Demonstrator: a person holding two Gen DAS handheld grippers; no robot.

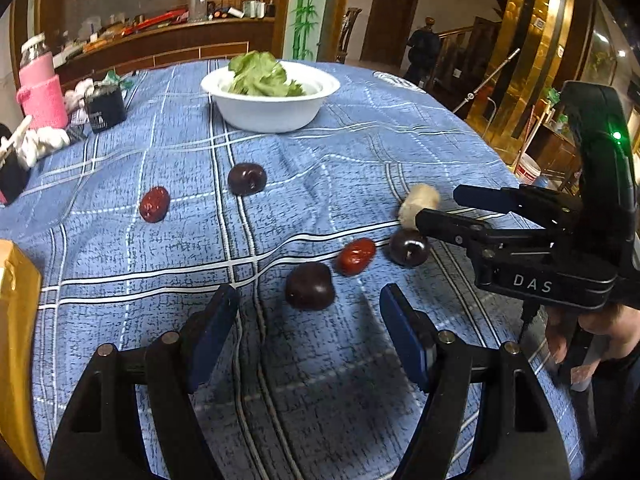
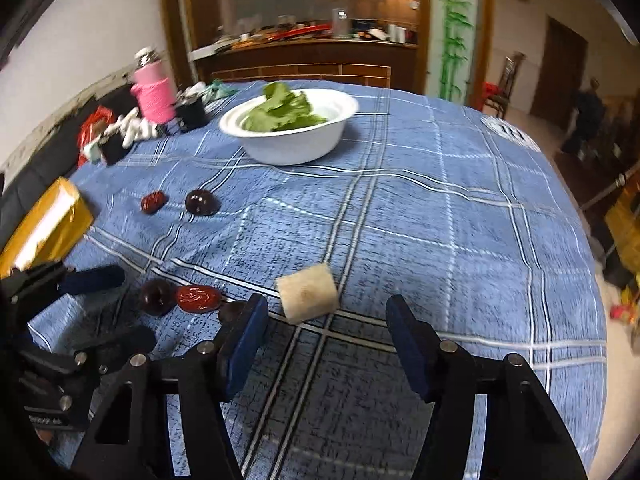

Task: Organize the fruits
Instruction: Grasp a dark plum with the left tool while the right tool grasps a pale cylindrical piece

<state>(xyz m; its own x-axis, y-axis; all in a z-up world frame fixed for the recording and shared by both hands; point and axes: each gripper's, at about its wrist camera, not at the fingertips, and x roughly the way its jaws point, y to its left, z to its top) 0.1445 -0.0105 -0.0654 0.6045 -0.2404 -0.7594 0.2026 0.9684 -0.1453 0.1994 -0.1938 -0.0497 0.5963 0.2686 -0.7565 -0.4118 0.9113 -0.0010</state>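
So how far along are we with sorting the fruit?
Nothing looks sorted yet: the white bowl holds only green leaves. Both grippers, left and right, are open and empty. Three dark plums, two red dates and the pale chunk are all on the cloth.

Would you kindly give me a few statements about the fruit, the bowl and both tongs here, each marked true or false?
1. The white bowl holds green leaves. True.
2. The left tongs grip a dark plum. False: they are open, with the nearest plum lying on the tablecloth just ahead.
3. Two wrinkled red dates lie on the cloth. True: one far left, one between plums.
4. The pale chunk sits in the bowl. False: it lies on the cloth before the open right tongs.
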